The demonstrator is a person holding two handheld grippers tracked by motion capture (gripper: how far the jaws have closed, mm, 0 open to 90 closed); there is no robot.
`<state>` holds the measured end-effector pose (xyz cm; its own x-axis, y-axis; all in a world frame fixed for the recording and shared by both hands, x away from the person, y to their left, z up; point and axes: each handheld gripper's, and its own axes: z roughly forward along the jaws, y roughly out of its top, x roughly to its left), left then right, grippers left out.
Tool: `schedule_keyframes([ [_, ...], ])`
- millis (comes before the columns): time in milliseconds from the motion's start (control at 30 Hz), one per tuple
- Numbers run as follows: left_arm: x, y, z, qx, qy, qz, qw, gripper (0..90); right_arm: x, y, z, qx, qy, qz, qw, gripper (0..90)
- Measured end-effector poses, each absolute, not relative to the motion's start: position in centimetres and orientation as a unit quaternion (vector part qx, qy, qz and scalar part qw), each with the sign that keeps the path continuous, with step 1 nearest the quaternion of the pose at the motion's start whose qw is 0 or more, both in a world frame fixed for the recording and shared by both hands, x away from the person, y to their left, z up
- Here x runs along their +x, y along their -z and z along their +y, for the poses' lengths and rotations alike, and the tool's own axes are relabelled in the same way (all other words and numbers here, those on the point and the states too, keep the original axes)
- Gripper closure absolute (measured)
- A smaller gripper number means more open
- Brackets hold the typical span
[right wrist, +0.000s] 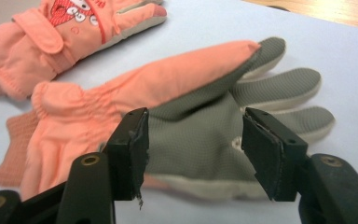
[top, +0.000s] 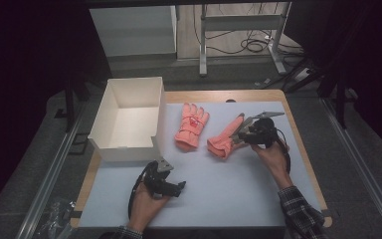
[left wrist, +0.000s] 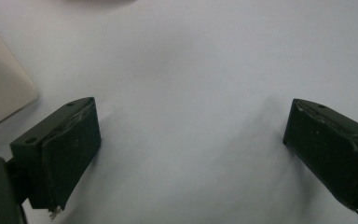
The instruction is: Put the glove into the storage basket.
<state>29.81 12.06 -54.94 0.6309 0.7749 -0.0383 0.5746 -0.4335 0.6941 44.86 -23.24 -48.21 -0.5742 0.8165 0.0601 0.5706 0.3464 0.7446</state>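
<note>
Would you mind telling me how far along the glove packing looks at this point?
Nothing looks packed: the white box is empty and both pink gloves lie on the mat. In hand: the right gripper is open around the palm-up glove, not clamped. The left gripper is open over bare mat. Presumably left: grasping and boxing both gloves.

Gloves [right wrist: 135, 88] salmon-orange, grey palm; box [top: 129, 117] white; mat [top: 229, 189] pale blue; sleeve [top: 301, 211] plaid.

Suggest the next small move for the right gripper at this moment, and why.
Probably ease the right gripper down and close on the nearer glove: its jaws stand open either side of the grey palm, not yet pinching. The left gripper is open over bare mat.
</note>
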Motion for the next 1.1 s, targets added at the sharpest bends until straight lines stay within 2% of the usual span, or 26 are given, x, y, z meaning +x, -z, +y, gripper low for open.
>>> schedule_keyframes([
  [367, 29.8, 54.9, 12.1, 0.834, -0.145, 0.404, 0.346, 3.9, 46.7, 50.2, -21.8, 0.449, -0.338, 0.810, 0.167, 43.8],
  [467, 29.8, 54.9, 12.1, 0.834, -0.145, 0.405, 0.346, 3.9, 46.5, 50.5, -21.2, 0.446, -0.317, 0.816, 0.187, 54.9],
  [500, 29.8, 54.9, 12.1, 0.834, -0.145, 0.405, 0.346, 3.9, 46.5, 50.5, -21.2, 0.446, -0.317, 0.816, 0.187, 54.9],
  [533, 29.8, 54.9, 12.1, 0.834, -0.145, 0.405, 0.346, 3.9, 46.3, 50.7, -21.0, 0.448, -0.313, 0.815, 0.192, 64.5],
  [600, 29.8, 54.9, 12.1, 0.834, -0.145, 0.405, 0.346, 3.9, 46.2, 50.7, -21.0, 0.452, -0.312, 0.813, 0.195, 73.5],
  [633, 29.8, 54.9, 12.1, 0.834, -0.145, 0.405, 0.346, 3.9, 46.2, 50.7, -21.0, 0.452, -0.312, 0.813, 0.195, 73.5],
  [667, 29.8, 54.9, 12.1, 0.834, -0.145, 0.405, 0.346, 3.9, 46.3, 50.7, -21.2, 0.457, -0.315, 0.810, 0.190, 79.6],
  [967, 29.8, 54.9, 12.1, 0.834, -0.145, 0.405, 0.346, 3.9, 46.3, 50.2, -21.4, 0.461, -0.330, 0.805, 0.176, 84.8],
  [1100, 29.8, 54.9, 12.1, 0.834, -0.145, 0.405, 0.346, 3.9, 46.2, 49.7, -22.1, 0.463, -0.350, 0.800, 0.151, 86.4],
])
